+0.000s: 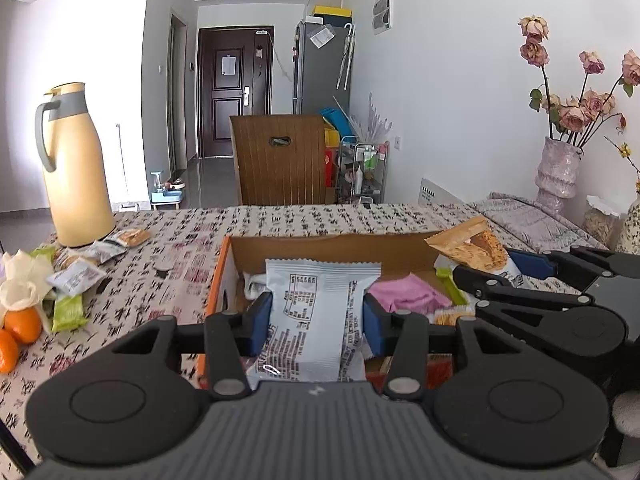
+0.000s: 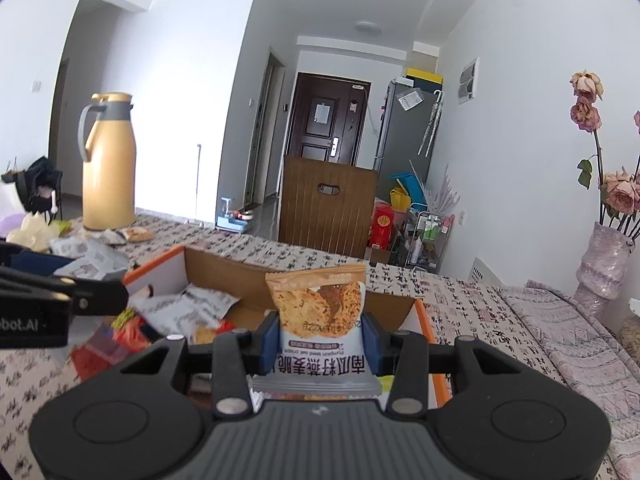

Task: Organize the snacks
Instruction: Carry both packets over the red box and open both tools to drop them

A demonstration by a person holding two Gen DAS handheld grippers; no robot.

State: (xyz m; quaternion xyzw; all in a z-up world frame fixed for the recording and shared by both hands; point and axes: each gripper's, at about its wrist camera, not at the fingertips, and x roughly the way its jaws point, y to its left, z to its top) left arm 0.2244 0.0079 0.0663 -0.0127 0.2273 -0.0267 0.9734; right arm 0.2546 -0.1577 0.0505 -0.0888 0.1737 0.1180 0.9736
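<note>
Delivery step is in hand: left tool (image 1: 316,320) pinches a grey packet (image 1: 316,312) and right tool (image 2: 320,340) an orange packet (image 2: 320,308) above the box (image 2: 224,272) on the table (image 1: 168,240); next, I judge, each must release inside.

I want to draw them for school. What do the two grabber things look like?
Both match. The left gripper and right gripper are black plastic with round discs, silver rivets, a ribbed grey middle and blue finger pads. White lettering shows on the left one's side.

White walls (image 1: 440,80), dark door (image 1: 234,88), grey fridge (image 1: 320,68), wooden chair (image 1: 280,160)
</note>
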